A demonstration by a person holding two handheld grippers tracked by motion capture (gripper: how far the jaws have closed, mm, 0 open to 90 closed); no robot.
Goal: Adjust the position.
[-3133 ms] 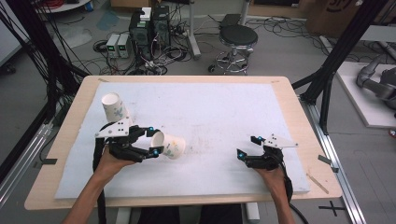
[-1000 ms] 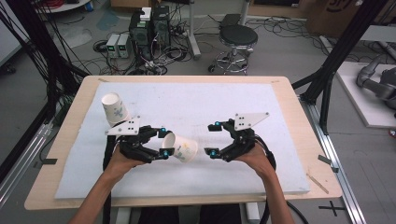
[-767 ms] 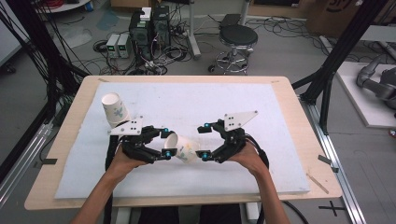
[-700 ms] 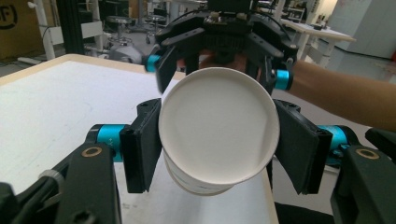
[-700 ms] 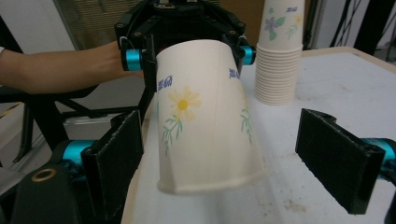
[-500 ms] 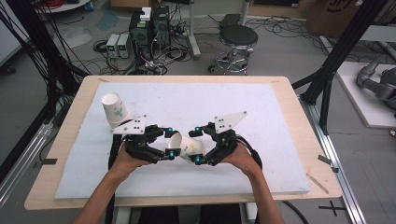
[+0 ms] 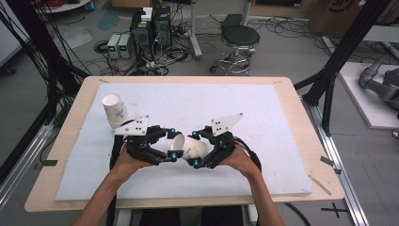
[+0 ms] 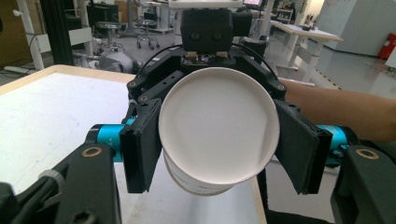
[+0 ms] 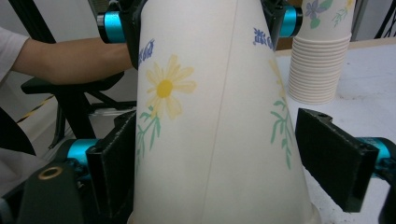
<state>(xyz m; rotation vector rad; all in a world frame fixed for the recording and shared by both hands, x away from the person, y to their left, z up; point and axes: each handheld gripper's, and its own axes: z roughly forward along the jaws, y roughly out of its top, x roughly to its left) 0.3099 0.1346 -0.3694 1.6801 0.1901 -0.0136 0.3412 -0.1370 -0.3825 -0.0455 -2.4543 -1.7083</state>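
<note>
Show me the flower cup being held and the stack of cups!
flower cup [image 9: 215, 116], right gripper view, on its printed side wall.
stack of cups [image 7: 114, 109], high view, on the top cup's side.

Even indoor light, soft shadows, close views slightly soft (wide-angle)

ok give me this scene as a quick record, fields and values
cup: sideways, flower print, between both tongs
left tongs: shut on the cup's narrow end
right tongs: open around the wide end, jaws just been closing, one pad not touching
stack of cups: upside down, far left of the table
</note>
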